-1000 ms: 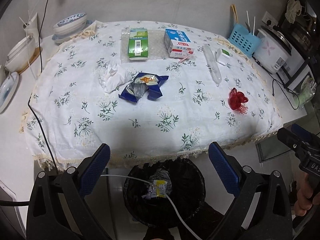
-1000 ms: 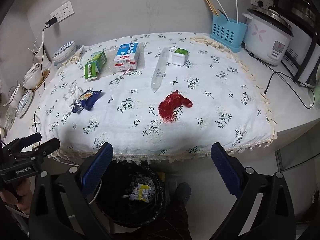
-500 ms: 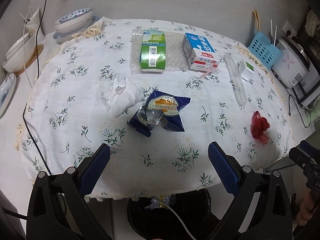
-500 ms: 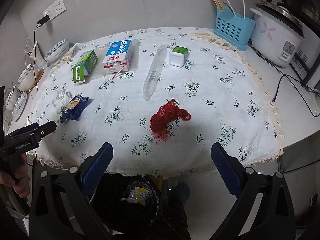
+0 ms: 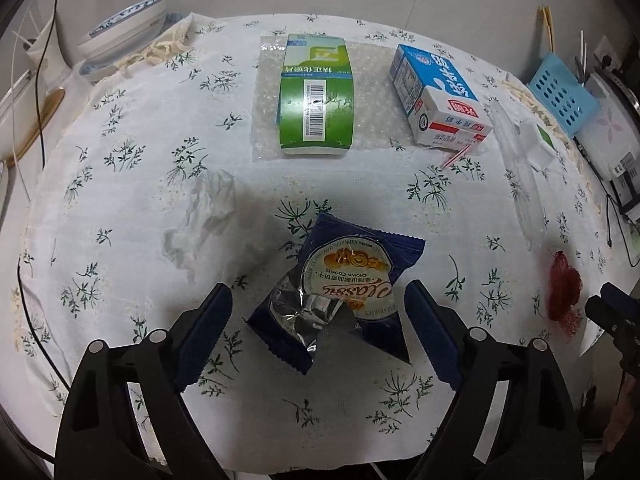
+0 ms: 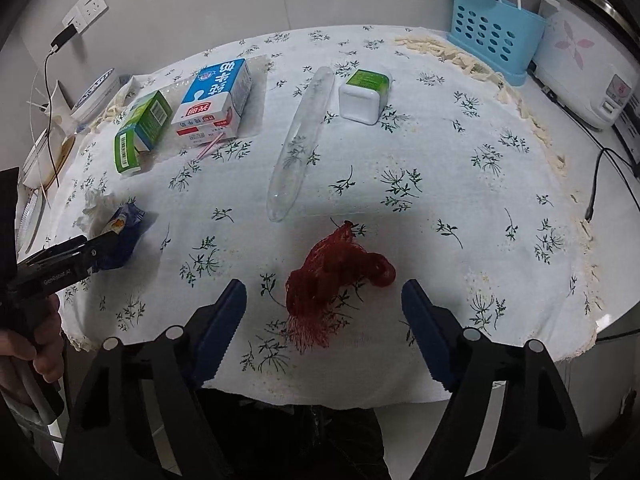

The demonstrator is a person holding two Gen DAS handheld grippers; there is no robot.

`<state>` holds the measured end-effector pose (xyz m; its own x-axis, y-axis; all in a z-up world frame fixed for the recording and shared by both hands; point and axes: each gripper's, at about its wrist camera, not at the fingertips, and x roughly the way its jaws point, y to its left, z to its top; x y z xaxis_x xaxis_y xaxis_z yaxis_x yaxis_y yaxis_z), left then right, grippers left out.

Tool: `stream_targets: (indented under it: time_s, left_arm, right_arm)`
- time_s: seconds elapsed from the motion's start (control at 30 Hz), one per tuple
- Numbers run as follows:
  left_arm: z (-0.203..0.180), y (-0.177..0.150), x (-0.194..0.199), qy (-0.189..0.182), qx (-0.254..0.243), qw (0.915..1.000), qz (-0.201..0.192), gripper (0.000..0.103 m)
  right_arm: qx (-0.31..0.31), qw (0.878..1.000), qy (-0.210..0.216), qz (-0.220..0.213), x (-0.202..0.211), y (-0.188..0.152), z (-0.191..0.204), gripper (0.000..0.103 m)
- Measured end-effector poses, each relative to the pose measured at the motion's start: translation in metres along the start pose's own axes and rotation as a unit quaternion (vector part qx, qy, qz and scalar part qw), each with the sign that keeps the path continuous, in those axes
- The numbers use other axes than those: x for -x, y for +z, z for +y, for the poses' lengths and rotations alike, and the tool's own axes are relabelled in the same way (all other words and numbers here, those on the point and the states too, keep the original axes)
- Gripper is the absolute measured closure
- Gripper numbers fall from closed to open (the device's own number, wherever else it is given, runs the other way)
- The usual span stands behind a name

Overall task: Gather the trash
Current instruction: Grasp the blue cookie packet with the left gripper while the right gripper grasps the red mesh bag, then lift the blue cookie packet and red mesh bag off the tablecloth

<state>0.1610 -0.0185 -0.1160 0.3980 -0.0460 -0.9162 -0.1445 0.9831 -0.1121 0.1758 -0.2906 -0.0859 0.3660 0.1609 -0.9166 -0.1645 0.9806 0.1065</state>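
Right now the left gripper (image 5: 318, 312) hangs over the blue cookie wrapper (image 5: 340, 292), and its jaws have just been closing in a bit. The wrapper sits between the two blue pads, but the pads do not touch it, so the jaws are open. The right gripper (image 6: 323, 304) hangs over the red net bag (image 6: 332, 276) in the same way. Its jaws have just been closing too, with the net between them, and they are open and not pressing on it. Both pieces of trash lie near the front edge of the surface, on a white cloth with little green plants (image 6: 440, 184) printed on it. The wrapper is toward the left end and the net is more to the middle. Just beside the wrapper, toward the left edge, lies a crumpled white tissue (image 5: 204, 216). Past the net, a long clear plastic tube (image 6: 300, 140) lies flat and points toward the back. Near the back edge a green carton (image 5: 316, 96) lies on a sheet of bubble wrap (image 5: 264, 120), and a blue and white milk carton (image 5: 438, 92) lies next to it. A small white and green box (image 6: 365, 94) sits farther right. At the back right corner stand a blue holder (image 6: 494, 40) and a white rice cooker (image 6: 588, 72). A hand (image 6: 28, 356) at the left holds the other gripper.
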Motion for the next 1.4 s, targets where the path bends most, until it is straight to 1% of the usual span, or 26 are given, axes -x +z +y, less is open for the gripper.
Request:
stream_targets:
  time_s: [0.13,0.2,0.33,0.47,0.73,0.83,0.87,0.9,1.0,1.1,1.4]
  left_arm:
    - [-0.004,0.002,-0.009,0.000,-0.006,0.9999,0.010,0.026]
    - [-0.006,0.002,-0.011,0.000,-0.010,0.9999,0.013,0.030]
    - [-0.010,0.001,-0.013,0.003,-0.019,0.9997,0.014,0.035]
    - [-0.012,0.003,-0.013,0.005,-0.024,0.9996,0.014,0.042]
    - [-0.022,0.006,-0.016,0.019,-0.038,0.9990,0.011,0.055]
    - [-0.022,0.005,-0.016,0.024,-0.040,0.9989,0.009,0.058]
    - [-0.022,0.005,-0.016,0.024,-0.040,0.9989,0.008,0.059]
    - [-0.022,0.005,-0.016,0.024,-0.040,0.9989,0.007,0.061]
    - [-0.020,0.005,-0.015,0.022,-0.035,0.9991,0.006,0.064]
    - [-0.019,0.004,-0.014,0.021,-0.033,0.9992,0.004,0.065]
    - [-0.019,0.004,-0.005,0.014,-0.027,0.9995,-0.005,0.065]
  right_arm:
    - [-0.011,1.000,0.006,0.015,-0.014,0.006,-0.006,0.035]
    - [-0.021,0.999,0.012,0.025,-0.021,0.008,-0.009,0.039]
    - [-0.038,0.998,0.019,0.040,-0.032,0.011,-0.013,0.045]
    - [-0.043,0.998,0.016,0.043,-0.038,0.015,-0.013,0.050]
    - [-0.029,0.998,-0.031,0.046,-0.044,0.018,-0.005,0.065]
    - [-0.026,0.997,-0.051,0.048,-0.046,0.019,-0.005,0.074]
    - [-0.025,0.997,-0.058,0.048,-0.046,0.019,-0.005,0.080]
    - [-0.024,0.997,-0.061,0.047,-0.046,0.018,-0.005,0.081]
    - [-0.025,0.997,-0.064,0.046,-0.045,0.017,-0.006,0.084]
    - [-0.028,0.997,-0.063,0.046,-0.045,0.017,-0.007,0.084]
    - [-0.042,0.998,-0.045,0.033,-0.033,0.017,-0.011,0.086]
